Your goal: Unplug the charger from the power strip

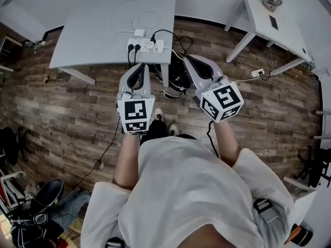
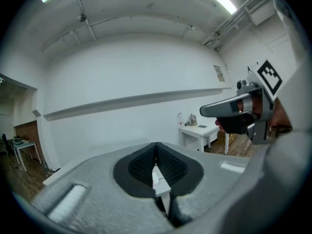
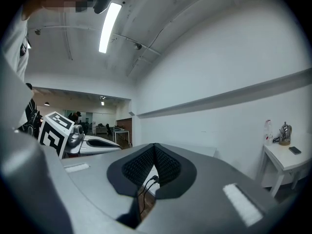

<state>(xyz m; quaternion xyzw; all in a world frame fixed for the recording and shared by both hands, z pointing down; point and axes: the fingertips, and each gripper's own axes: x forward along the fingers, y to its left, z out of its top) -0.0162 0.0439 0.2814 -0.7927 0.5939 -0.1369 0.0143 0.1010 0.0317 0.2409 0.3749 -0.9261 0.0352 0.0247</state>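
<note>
A white power strip [image 1: 140, 46] lies at the near edge of the grey table [image 1: 93, 30]. Two black plugs sit in its left end and a white charger [image 1: 159, 45] with a black cable sits at its right end. A second white adapter [image 1: 139, 33] with a looped white cable lies just behind it. My left gripper [image 1: 138, 66] [image 2: 156, 147] hangs in front of the table, short of the strip, its pads pressed together on nothing. My right gripper [image 1: 187, 58] [image 3: 155, 147] is beside it on the right, near the charger's cable, jaws likewise together and empty.
Black cables [image 1: 176, 79] tangle on the wood floor under the table's edge. A white side table [image 1: 269, 19] with small items stands at the right, a white plug [image 1: 257, 73] on the floor near it. A bag and shoes [image 1: 36, 205] lie at the lower left.
</note>
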